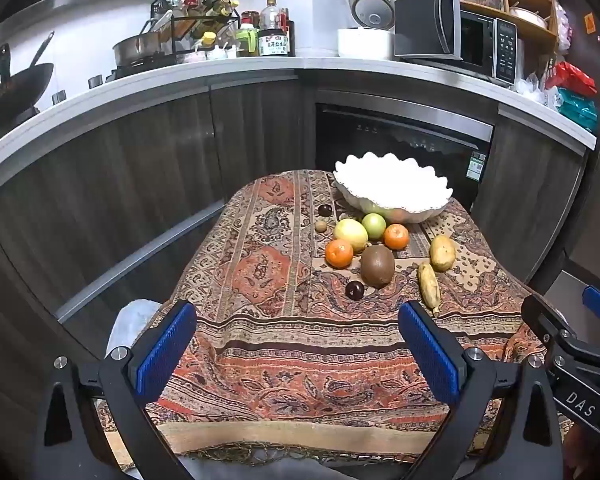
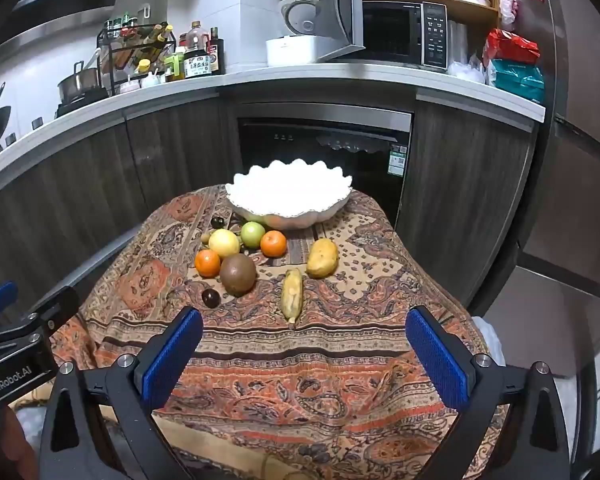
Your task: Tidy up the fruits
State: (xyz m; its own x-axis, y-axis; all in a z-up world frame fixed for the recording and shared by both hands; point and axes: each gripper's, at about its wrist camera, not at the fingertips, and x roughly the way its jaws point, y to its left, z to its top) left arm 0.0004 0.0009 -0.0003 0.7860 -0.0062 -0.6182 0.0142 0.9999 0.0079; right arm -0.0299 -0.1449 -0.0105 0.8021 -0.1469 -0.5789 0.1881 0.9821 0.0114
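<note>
A white scalloped bowl point(image 1: 392, 184) point(image 2: 288, 196) stands at the far end of a small table covered by a patterned cloth point(image 1: 284, 332) point(image 2: 300, 360). In front of it lie several fruits: two oranges point(image 1: 339, 253) point(image 2: 273, 243), a yellow apple point(image 1: 351, 234) point(image 2: 224, 243), a green apple point(image 1: 374, 225) point(image 2: 253, 234), a brown kiwi point(image 1: 377, 266) point(image 2: 238, 274), a banana point(image 1: 429, 285) point(image 2: 291, 292), a mango point(image 1: 442, 253) point(image 2: 322, 258) and dark plums point(image 1: 355, 290) point(image 2: 211, 298). My left gripper point(image 1: 298, 338) and right gripper point(image 2: 304, 344) hover open and empty over the near cloth, short of the fruit.
Behind the table runs a curved counter point(image 1: 228, 74) with dark cabinets and a built-in oven point(image 2: 324, 152). On it stand bottles, pans, a rice cooker and a microwave point(image 2: 400, 32) with its door open. The right gripper's body point(image 1: 572, 344) shows at the left view's right edge.
</note>
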